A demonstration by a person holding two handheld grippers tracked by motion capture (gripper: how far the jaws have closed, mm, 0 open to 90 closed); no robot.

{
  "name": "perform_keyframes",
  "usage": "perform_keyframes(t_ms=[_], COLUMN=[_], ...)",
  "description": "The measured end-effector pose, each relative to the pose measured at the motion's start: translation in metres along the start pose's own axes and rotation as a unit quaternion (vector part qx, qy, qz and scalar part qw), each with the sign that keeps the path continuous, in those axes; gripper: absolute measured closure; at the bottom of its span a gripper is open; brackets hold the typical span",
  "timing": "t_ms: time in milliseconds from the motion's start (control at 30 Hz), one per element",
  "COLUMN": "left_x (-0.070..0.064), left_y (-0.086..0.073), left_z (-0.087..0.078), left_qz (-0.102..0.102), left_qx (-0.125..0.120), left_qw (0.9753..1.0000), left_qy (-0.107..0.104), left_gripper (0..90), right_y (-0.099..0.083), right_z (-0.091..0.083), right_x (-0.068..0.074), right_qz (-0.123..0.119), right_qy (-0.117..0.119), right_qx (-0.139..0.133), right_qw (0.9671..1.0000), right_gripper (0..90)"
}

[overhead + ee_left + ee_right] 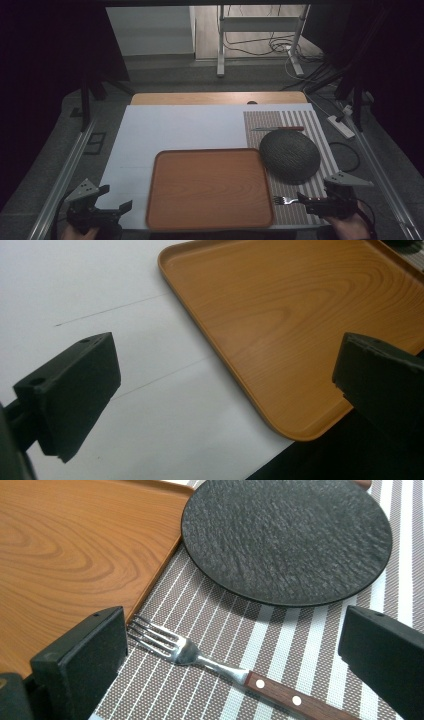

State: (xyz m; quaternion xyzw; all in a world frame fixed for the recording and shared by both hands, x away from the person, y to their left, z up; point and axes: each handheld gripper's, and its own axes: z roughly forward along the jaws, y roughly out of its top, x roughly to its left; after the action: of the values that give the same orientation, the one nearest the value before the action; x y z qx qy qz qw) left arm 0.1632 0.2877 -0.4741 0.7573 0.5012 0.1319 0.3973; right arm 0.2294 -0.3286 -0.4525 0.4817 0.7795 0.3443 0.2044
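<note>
Two grippers hover low in frame: right gripper [311, 201], jaws wide apart, straddles the fork [225, 670] untouched; left gripper [114, 199] gapes empty beside the tray [210, 187].

No legible text, no labels, no brand marks, no numbers on the tray [210, 190], plate [290, 155], fork [225, 667], striped mat [320, 130], or gripper bodies

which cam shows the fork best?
Right gripper view: the fork lies close up between the open jaws, tines and riveted wooden handle sharp. High view shows it small, handle partly under the right hand-held gripper.
</note>
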Motion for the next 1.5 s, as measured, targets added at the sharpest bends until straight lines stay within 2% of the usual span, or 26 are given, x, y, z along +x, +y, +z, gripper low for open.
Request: perform_keyframes(t_ms=[300, 567, 1033, 1333, 1500], left_x=[0.001, 0.0008, 0.0008, 0.0006, 0.0009], left_y=[-0.0001, 0.0003, 0.0005, 0.0009, 0.001], left_z=[0.0006, 0.0011, 0.0017, 0.0026, 0.0027], left_qz=[-0.003, -0.003, -0.004, -0.003, -0.004], left_qx=[0.003, 0.005, 0.007, 0.011, 0.012], left_qw=[1.0, 1.0, 1.0, 0.9999, 0.9999], left_qy=[0.0, 0.001, 0.002, 0.002, 0.002], left_gripper=[0.1, 0.1, 0.2, 0.2, 0.1], right_y=[0.0012, 0.0015, 0.0018, 0.0026, 0.0058], right_z=[0.0027, 0.0036, 0.0042, 0.005, 0.0062], right_x=[0.0007, 0.0023, 0.003, 0.0035, 0.0041], right_qz=[-0.005, -0.013, -0.016, -0.023, -0.031], right_qy=[0.009, 0.008, 0.008, 0.019, 0.025], right_qx=[0.014, 0.02, 0.022, 0.028, 0.018], right_qw=[0.9998, 0.9997, 0.9996, 0.9992, 0.999], right_gripper=[0.0, 0.0, 0.0, 0.0, 0.0])
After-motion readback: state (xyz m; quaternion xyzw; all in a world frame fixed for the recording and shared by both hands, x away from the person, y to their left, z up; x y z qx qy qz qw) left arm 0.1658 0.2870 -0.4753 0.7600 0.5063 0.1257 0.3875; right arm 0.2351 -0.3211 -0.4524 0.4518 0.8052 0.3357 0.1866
